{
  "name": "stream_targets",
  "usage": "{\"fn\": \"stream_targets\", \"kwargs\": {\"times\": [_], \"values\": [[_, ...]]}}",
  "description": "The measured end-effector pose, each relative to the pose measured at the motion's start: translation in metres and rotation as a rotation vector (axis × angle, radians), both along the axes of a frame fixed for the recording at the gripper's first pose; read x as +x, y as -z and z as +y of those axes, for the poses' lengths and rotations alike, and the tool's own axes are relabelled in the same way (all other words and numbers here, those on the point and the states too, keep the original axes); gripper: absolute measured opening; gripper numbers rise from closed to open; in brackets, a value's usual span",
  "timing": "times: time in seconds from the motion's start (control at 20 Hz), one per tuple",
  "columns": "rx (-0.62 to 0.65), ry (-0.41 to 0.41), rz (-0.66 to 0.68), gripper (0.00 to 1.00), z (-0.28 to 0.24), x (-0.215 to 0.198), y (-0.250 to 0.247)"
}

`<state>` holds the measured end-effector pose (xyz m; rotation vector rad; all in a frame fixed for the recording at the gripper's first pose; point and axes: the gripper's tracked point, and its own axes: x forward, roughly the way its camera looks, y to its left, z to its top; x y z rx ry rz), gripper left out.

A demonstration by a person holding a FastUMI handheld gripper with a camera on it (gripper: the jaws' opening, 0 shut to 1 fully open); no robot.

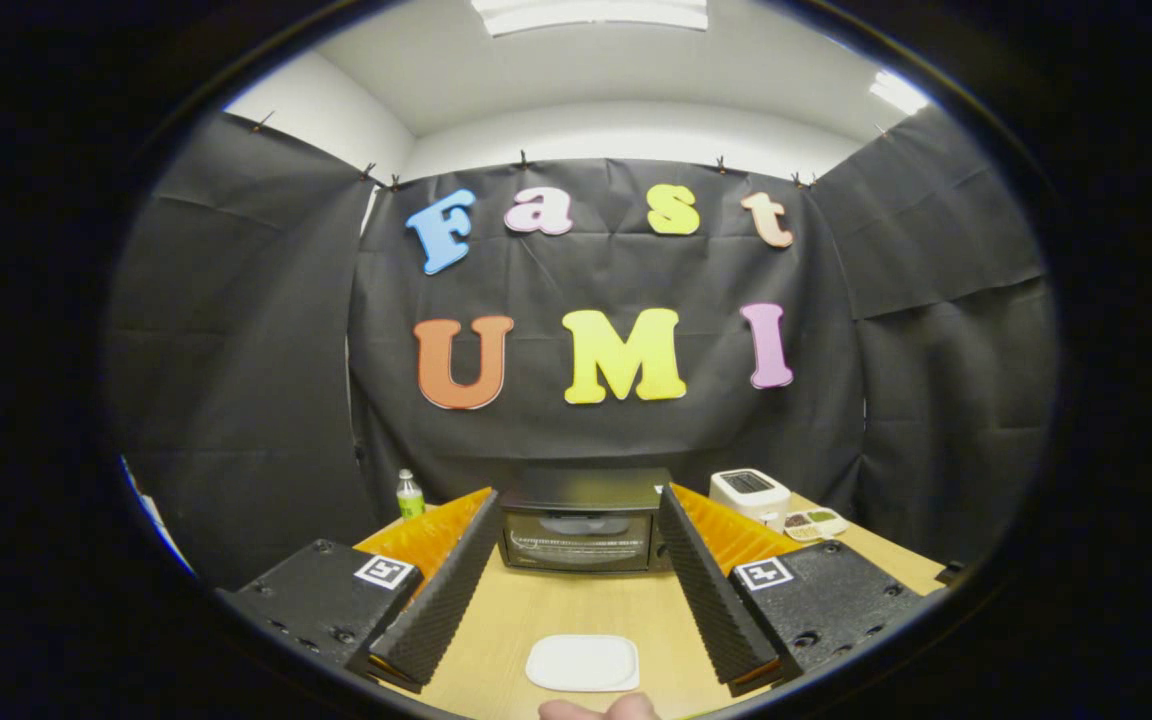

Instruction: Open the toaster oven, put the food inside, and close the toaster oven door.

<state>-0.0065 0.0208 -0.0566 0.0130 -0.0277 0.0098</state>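
Jaws spread, empty | toaster oven (584, 528) door closed | food (598, 708) cut off

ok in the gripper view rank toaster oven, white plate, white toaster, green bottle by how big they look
1. toaster oven
2. white plate, though it's nearest the camera
3. white toaster
4. green bottle
The gripper jaws stand open.

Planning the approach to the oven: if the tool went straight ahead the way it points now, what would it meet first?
Probably the toaster oven, door shut, straight beyond the open tool. The white plate lies low on the table between the fingers, likely under that line, though depth is unclear.
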Motion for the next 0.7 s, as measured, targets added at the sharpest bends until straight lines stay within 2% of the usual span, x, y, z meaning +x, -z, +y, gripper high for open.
{"fn": "stream_targets", "kwargs": {"times": [0.7], "values": [[0.009, 0.001, -0.004, 1.0, -0.003, -0.0029, 0.002]]}}
